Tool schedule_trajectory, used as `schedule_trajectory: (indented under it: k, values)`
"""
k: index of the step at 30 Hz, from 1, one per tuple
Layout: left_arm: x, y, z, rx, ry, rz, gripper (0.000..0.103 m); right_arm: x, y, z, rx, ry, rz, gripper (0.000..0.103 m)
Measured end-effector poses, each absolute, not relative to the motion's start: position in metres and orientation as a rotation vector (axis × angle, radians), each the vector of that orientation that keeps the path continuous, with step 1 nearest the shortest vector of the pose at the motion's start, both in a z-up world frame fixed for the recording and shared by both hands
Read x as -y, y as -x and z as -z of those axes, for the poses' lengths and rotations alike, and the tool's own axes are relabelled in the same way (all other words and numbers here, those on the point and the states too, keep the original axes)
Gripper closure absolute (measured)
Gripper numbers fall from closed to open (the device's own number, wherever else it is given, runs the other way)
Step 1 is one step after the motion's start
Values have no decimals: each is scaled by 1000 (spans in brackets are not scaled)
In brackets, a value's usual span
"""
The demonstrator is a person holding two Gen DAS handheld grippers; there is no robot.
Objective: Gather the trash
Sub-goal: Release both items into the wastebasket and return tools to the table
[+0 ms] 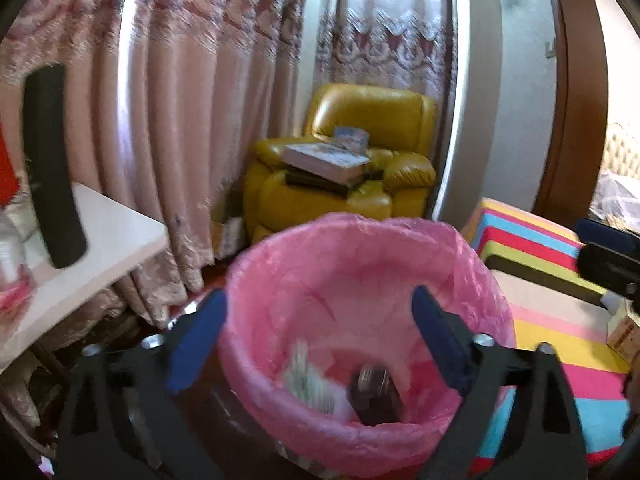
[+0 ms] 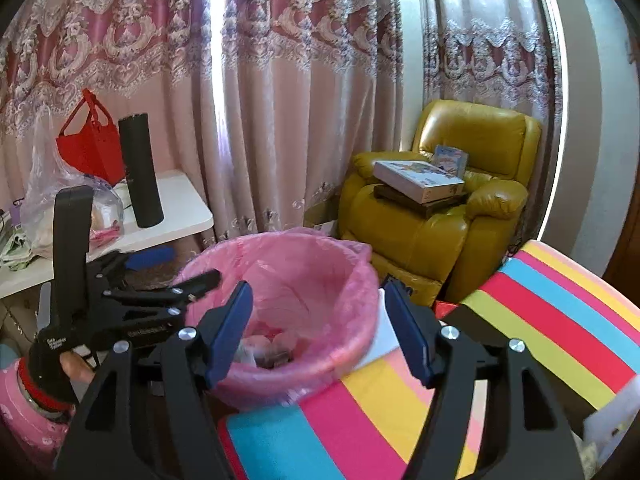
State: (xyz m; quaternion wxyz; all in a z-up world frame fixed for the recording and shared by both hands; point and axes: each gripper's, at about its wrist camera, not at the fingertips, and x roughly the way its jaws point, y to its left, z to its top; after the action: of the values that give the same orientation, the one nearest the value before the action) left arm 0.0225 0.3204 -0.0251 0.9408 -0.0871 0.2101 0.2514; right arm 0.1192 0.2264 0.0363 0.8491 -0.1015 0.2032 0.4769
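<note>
A bin lined with a pink plastic bag [image 1: 360,228] stands on the floor right below my left gripper [image 1: 320,320]. That gripper is open, with nothing between its blue pads [image 1: 196,340]. At the bottom of the bin lie a blurred pale green-and-white wrapper [image 1: 308,376] and a dark object [image 1: 374,396]. In the right wrist view my right gripper [image 2: 318,320] is open and empty at the near rim of the same bin [image 2: 304,264], with scraps of trash [image 2: 268,348] inside. My left gripper [image 2: 180,268] reaches over the bin's left rim.
A white table [image 2: 180,208] at the left carries a black cylinder [image 2: 140,172], a red bag [image 2: 88,144] and a clear plastic bag [image 2: 48,184]. A yellow armchair [image 2: 440,232] holds stacked books. A striped cloth [image 2: 540,320] lies at the right. Curtains hang behind.
</note>
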Motion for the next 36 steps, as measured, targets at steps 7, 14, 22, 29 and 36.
schedule_trajectory:
  k: [7, 14, 22, 29, 36]
  values:
    - [-282, -17, 16, -410, 160, -480, 12, -145, -103, -41, -398, 181, -924, 32]
    - [-196, -51, 22, -406, 98, -275, 12, -57, -87, -32, -387, 184, -777, 28]
    - [-92, -87, 38, -434, -2, -64, 12, 59, -71, -20, -391, 126, -522, 26]
    - [-47, -107, 58, -468, -62, -10, 12, 127, -61, 6, -440, 47, -402, 26]
    - [-45, -118, 72, -511, -40, -18, 12, 129, -69, 19, -479, 29, -396, 25]
